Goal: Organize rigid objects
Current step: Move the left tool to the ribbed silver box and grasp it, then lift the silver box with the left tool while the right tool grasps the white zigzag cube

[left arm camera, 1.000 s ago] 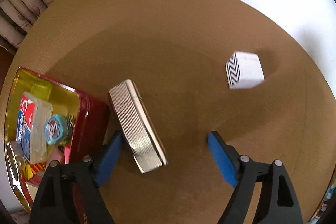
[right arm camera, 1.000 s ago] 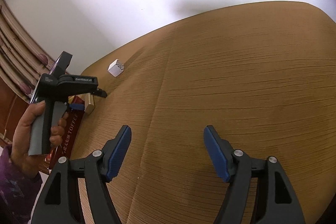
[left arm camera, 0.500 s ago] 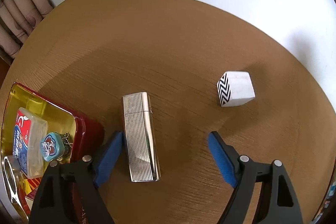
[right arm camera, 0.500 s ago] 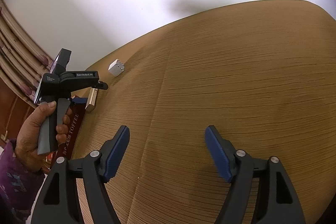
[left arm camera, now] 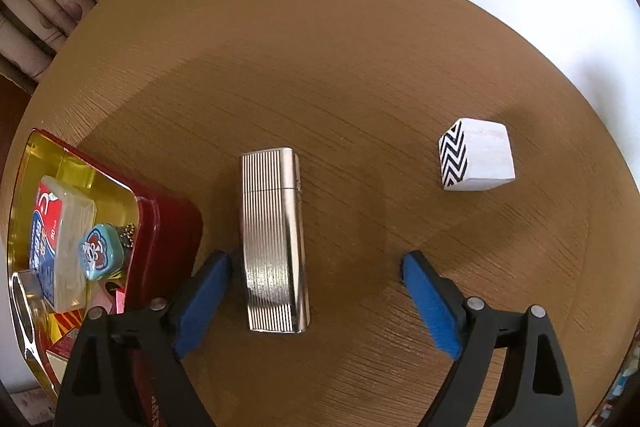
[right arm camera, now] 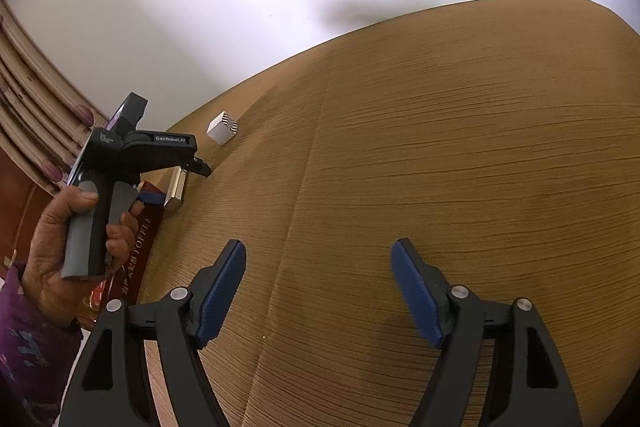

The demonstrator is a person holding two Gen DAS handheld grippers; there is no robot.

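Left claw [left arm camera: 316, 295] is spread wide, holding nothing, blue pads [left arm camera: 204, 301] low over the brown wood-grain counter [left arm camera: 340, 67]. Silver ribbed lighter [left arm camera: 274, 241] lies flat on the counter btwn the two fingers, much closer to the left pad, its near end just beside that pad; can't tell if they touch. Lighter runs lengthwise away from the claw, lid end far. Just left of it sits a red tin [left arm camera: 172, 219] w/ gold inside, holding a clear plastic box w/ red-blue label [left arm camera: 60, 239], a small teal round case w/ cartoon face [left arm camera: 100, 247] and other bits too cramped to make out. Fwd and to the right, well apart from the lighter, a white cube [left arm camera: 476, 161] w/ black zigzag on one face stands alone on the counter, near the far edge. Beyond: white wall, beige curtain folds at upper left. Right claw [right arm camera: 318, 287] is also wide, nothing btwn its blue pads, hanging over bare counter [right arm camera: 460, 147]. From the right-wrist view the person's left hand [right arm camera: 76, 227] grips the grey handle of the left tool, w/ the lighter [right arm camera: 176, 189] under its nose, red tin edge [right arm camera: 138, 251] beside it, and the cube [right arm camera: 222, 133] farther back by the wall.
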